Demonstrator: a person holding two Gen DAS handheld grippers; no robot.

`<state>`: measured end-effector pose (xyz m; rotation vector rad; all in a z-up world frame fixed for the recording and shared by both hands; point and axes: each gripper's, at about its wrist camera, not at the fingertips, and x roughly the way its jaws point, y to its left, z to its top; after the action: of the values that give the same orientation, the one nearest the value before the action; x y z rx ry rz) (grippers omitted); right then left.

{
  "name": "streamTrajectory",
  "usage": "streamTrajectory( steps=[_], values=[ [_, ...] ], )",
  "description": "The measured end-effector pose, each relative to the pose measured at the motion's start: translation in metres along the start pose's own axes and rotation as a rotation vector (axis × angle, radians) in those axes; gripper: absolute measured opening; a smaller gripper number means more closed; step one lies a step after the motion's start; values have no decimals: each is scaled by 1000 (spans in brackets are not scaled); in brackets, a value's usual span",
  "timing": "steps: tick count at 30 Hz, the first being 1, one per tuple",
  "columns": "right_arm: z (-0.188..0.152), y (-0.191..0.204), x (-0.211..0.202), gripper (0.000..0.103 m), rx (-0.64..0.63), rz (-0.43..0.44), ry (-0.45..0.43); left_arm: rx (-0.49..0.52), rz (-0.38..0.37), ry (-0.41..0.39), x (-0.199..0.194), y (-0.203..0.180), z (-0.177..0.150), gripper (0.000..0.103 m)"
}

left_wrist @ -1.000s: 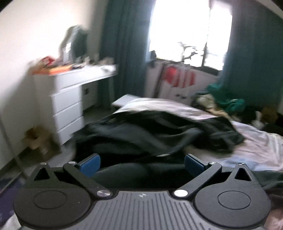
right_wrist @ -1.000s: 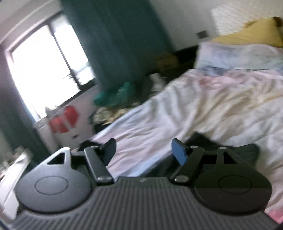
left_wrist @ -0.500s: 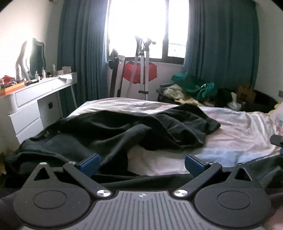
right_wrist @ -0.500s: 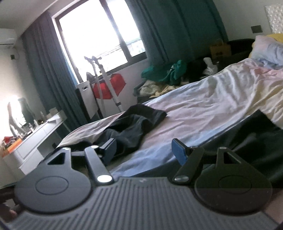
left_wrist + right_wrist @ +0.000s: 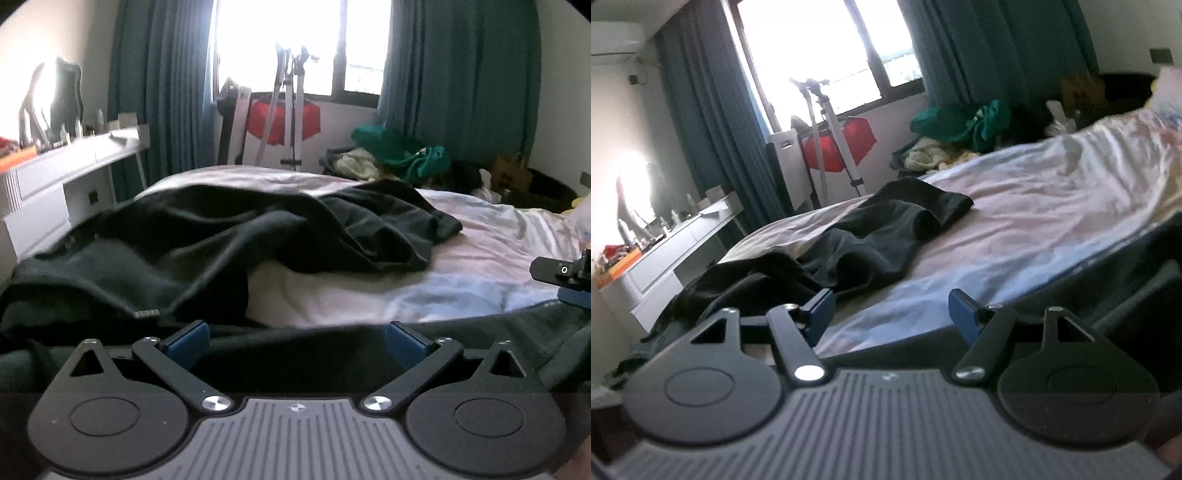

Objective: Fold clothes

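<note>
A large black garment (image 5: 258, 236) lies crumpled across the pale bedsheet (image 5: 461, 266), running from the left edge toward the middle. A second stretch of dark cloth (image 5: 303, 354) lies along the near edge of the bed. My left gripper (image 5: 295, 341) stands open just above it, blue pads wide apart and pressing on nothing. The right gripper (image 5: 565, 273) shows at the far right of this view. In the right wrist view the right gripper (image 5: 891, 312) is open over the sheet (image 5: 1034, 221). The black garment (image 5: 886, 236) lies beyond it and dark cloth (image 5: 1126, 280) at its right.
A white dresser (image 5: 74, 173) with a mirror stands left of the bed. A tripod (image 5: 288, 110) and a red object stand under the window. A heap of green and pale clothes (image 5: 402, 151) lies past the bed's far side, between teal curtains.
Both views swung round to face the window and sank closer to the bed. The dark cloth at the near edge now sits right under the pads. Neither pair of jaws changed its width.
</note>
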<state>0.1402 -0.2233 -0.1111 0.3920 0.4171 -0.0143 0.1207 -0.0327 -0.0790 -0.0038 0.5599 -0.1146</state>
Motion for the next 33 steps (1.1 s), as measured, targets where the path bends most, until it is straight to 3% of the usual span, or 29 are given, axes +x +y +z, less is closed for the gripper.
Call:
streamTrajectory(
  steps=[6,12,16,20,28,33],
  values=[
    [-2,-3,-2,71,16,-7,6,-23,12,-3,-11,2,-6,102],
    [-13,-9,7,72,45,-10,70,73,114,-26,-20,-6,-27,102],
    [-8,-16,47,72,91,62,183,33,93,-17,-20,-5,-35,102],
    [23,-29,95,72,180,39,139,-5,87,-68,-9,-7,-33,102],
    [61,-57,248,72,373,-3,128,-90,11,-115,24,5,-38,102],
    [64,-54,315,67,291,-91,101,-79,-48,-166,33,1,-44,102]
  ],
)
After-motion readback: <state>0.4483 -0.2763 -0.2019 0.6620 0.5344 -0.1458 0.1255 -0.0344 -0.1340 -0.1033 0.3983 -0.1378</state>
